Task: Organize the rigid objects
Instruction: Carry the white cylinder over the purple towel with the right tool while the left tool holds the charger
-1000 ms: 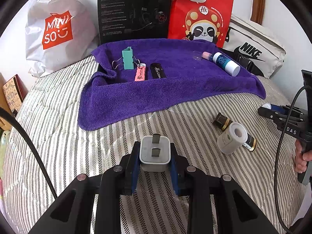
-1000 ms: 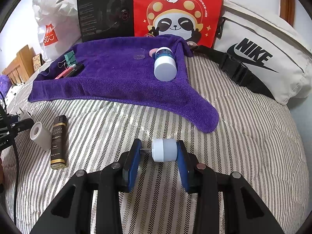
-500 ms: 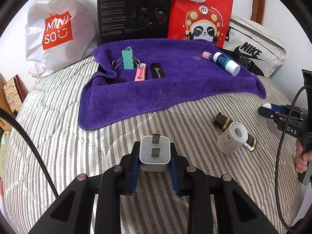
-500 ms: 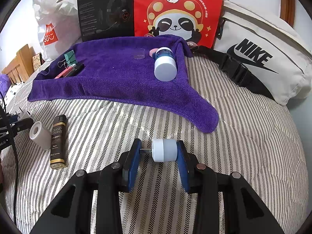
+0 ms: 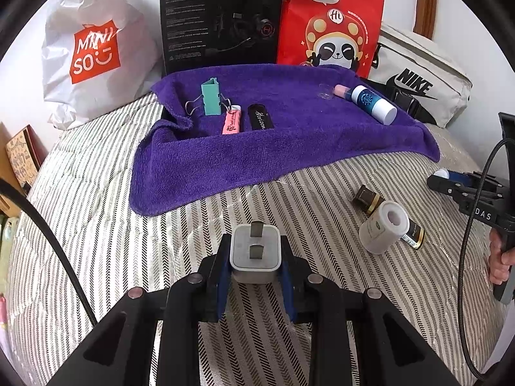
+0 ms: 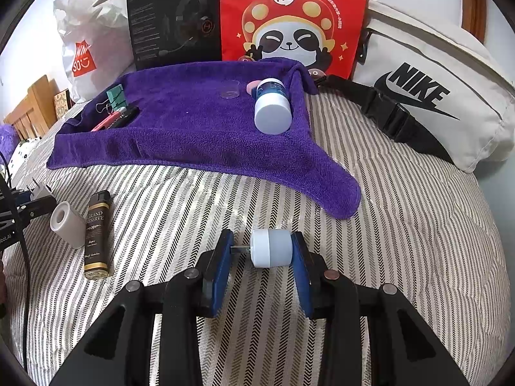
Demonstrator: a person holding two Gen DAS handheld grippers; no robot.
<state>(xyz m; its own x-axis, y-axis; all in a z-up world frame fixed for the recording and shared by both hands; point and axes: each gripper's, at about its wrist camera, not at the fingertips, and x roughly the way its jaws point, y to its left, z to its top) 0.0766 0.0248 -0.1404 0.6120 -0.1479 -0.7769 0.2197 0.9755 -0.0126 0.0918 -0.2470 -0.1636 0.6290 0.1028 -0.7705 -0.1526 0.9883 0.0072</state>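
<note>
- Holding a white charger plug (image 5: 255,251) between its blue pads, the left gripper (image 5: 254,268) is hanging low over the striped bedspread (image 5: 96,209), jaws clamped on the plug's two flat sides, prongs pointing away at 12 o'clock.
- Pinching a small pale-blue cylinder (image 6: 269,248), the right gripper (image 6: 262,260) is pressing it endwise: one pad is sitting on the flat end, the other is meeting a thin pin sticking out of the opposite end.
- That endwise grip is looking risky; the pin could be slipping off the pad and letting the cylinder roll away across the bedspread.
- The plug's smooth sides could be sliding if it gets tilted on the way to the purple towel (image 5: 289,148) at 12 o'clock.
- The towel is sagging at its front edge, so round things set near that edge could be rolling off.
- Waiting on the bedspread at 3 o'clock from the left gripper: one white tape roll (image 5: 383,226) leaning on one dark gold-banded bottle (image 6: 96,230).
- Lying on the towel already: one green binder clip (image 5: 210,98), one pink stick (image 5: 231,120), one black stick (image 5: 260,118), one blue-and-white bottle (image 5: 370,103), one clear cap (image 5: 325,91).
- Standing behind at 12 o'clock: one white shopping bag (image 5: 96,51), one black box (image 5: 219,19), one red bag (image 5: 331,22), one Nike pouch (image 6: 428,96).
</note>
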